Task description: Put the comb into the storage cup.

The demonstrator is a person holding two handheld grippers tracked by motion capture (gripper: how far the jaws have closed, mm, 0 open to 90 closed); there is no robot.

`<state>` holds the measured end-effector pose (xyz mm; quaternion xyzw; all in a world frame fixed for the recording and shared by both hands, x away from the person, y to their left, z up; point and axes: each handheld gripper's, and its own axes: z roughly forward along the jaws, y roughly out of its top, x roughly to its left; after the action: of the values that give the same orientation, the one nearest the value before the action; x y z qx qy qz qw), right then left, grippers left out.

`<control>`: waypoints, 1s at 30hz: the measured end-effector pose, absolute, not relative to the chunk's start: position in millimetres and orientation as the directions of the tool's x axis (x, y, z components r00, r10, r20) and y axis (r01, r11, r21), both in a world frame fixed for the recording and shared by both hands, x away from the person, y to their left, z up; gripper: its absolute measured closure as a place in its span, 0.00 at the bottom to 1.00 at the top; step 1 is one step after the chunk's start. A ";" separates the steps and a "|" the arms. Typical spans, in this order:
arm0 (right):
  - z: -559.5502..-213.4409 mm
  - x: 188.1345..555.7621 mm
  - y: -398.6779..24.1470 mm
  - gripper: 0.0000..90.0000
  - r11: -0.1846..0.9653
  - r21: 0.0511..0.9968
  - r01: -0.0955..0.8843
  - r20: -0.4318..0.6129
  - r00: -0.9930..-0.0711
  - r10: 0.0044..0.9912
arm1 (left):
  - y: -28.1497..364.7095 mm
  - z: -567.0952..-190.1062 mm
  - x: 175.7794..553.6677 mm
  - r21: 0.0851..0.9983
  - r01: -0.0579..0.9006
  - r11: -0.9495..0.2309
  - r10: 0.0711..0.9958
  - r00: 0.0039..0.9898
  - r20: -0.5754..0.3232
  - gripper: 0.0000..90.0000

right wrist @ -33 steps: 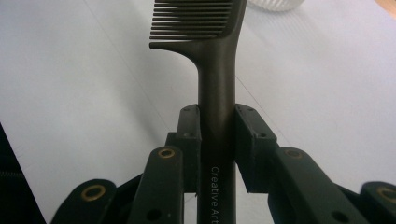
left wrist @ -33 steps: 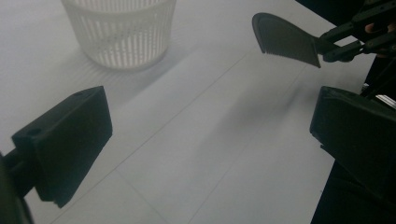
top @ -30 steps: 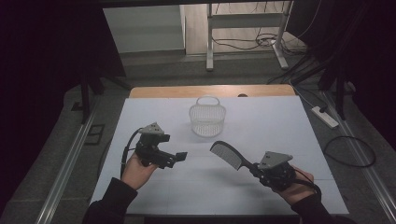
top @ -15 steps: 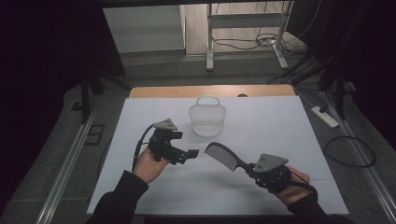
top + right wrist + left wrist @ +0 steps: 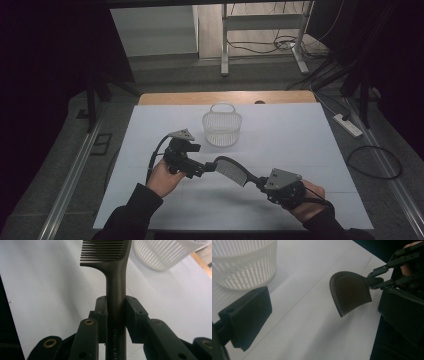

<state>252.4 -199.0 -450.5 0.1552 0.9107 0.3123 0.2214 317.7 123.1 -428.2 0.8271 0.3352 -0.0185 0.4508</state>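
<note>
One line of writing was legible: "CreativeArt" in pale letters ran down the comb (image 5: 115, 287) handle, seen in the right gripper view just below where the jaws pinched it. No other labels readable.

The white slotted basket (image 5: 222, 127) stood upright on the white surface (image 5: 310, 145), at 12 o'clock from the two hands. Its inside looked bare in the high view, though the mesh made that hard to confirm. Handle arched over the rim.

The right gripper (image 5: 261, 182) sat at 5 o'clock of the surface, jaws clamped on the comb handle from both sides. The comb (image 5: 231, 170) was off the surface, head pointing toward 10 o'clock, teeth down, roughly at the centre of the surface's near half.

The left gripper (image 5: 209, 167) was at 7 o'clock of the basket, jaws apart, nothing between them; its tips were just beside the comb head. In the left gripper view the comb head (image 5: 350, 292) hung at 2 o'clock between the wide-spread pads, with the basket (image 5: 243, 262) at 10 o'clock.
</note>
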 end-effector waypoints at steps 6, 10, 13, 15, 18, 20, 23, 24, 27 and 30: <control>-449.9 248.4 -194.2 0.80 0.750 0.652 0.107 -0.320 -0.859 0.400 | 121.0 -429.5 318.8 0.725 0.588 -0.359 0.515 0.772 -0.371 0.00; -449.1 245.7 -191.2 0.80 0.746 0.661 0.078 -0.332 -0.861 0.385 | 118.5 -429.3 318.0 0.721 0.587 -0.368 0.505 0.777 -0.375 0.00; -448.3 244.1 -189.7 0.80 0.740 0.669 0.068 -0.337 -0.860 0.383 | 117.7 -429.7 318.3 0.718 0.594 -0.363 0.500 0.774 -0.388 0.00; -447.7 242.8 -188.7 0.80 0.739 0.671 0.058 -0.341 -0.861 0.378 | 117.8 -430.0 319.0 0.715 0.599 -0.361 0.495 0.773 -0.398 0.00; -447.0 240.8 -187.1 0.80 0.735 0.677 0.043 -0.346 -0.863 0.369 | 118.4 -430.2 319.9 0.712 0.608 -0.350 0.487 0.768 -0.416 0.00; -446.6 239.7 -186.1 0.80 0.733 0.680 0.032 -0.349 -0.864 0.363 | 118.8 -430.3 320.3 0.711 0.612 -0.345 0.479 0.767 -0.428 0.00; -446.2 237.9 -184.6 0.80 0.730 0.683 0.014 -0.357 -0.866 0.350 | 118.5 -430.3 320.3 0.710 0.613 -0.347 0.458 0.771 -0.442 0.00; -446.2 237.1 -184.1 0.80 0.729 0.684 0.011 -0.359 -0.866 0.349 | 117.9 -430.3 320.1 0.707 0.615 -0.348 0.450 0.772 -0.449 0.00; -446.2 235.9 -183.0 0.80 0.735 0.678 -0.005 -0.377 -0.861 0.341 | 116.5 -430.0 319.3 0.705 0.613 -0.358 0.421 0.779 -0.464 0.01; -447.0 235.9 -182.8 0.80 0.738 0.674 -0.010 -0.384 -0.859 0.339 | 117.4 -429.0 318.5 0.702 0.613 -0.362 0.402 0.782 -0.476 0.13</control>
<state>235.9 -182.8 -447.0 0.0917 0.8983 0.3499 0.2493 318.5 117.4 -429.0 0.8177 0.3104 -0.1121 0.4716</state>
